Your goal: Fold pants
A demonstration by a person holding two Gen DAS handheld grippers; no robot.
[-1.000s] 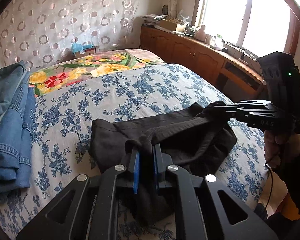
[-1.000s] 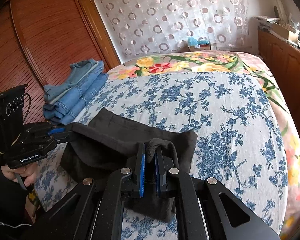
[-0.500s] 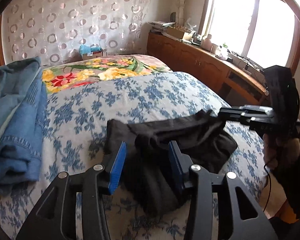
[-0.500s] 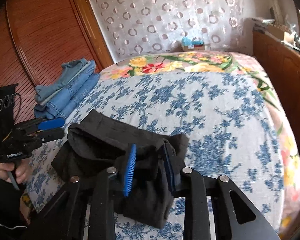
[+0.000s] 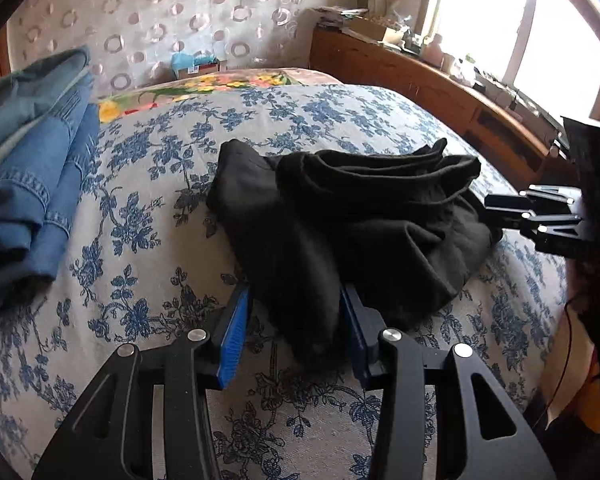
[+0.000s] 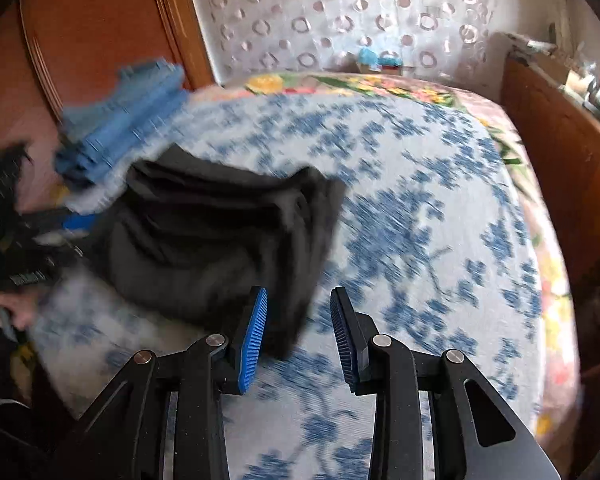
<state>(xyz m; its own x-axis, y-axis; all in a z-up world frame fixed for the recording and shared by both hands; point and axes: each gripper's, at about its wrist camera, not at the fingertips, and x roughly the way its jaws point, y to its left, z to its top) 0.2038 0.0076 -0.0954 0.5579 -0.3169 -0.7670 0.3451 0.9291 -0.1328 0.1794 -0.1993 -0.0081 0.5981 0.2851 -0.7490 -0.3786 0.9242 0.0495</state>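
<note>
The black pants (image 5: pixel 340 216) lie in a loose folded bundle on the blue-flowered bedspread (image 5: pixel 140 200). My left gripper (image 5: pixel 296 320) is open, its blue pads either side of the bundle's near end, not gripping it. My right gripper (image 6: pixel 298 320) is open and empty at the pants' (image 6: pixel 220 232) right corner; this view is motion-blurred. The right gripper also shows at the right edge of the left wrist view (image 5: pixel 540 216), beside the bundle's far end. The left gripper shows blurred at the left of the right wrist view (image 6: pixel 40 232).
A stack of folded blue jeans (image 5: pixel 24 184) lies on the bed to the left, also in the right wrist view (image 6: pixel 120 120). A wooden cabinet (image 5: pixel 420 80) runs under the window on the right. A wooden wardrobe (image 6: pixel 92 40) stands behind the jeans.
Both grippers were shut on the pants a second ago. Both have opened and let go; the pants now rest on the bed. Both grippers have drawn back a little.
</note>
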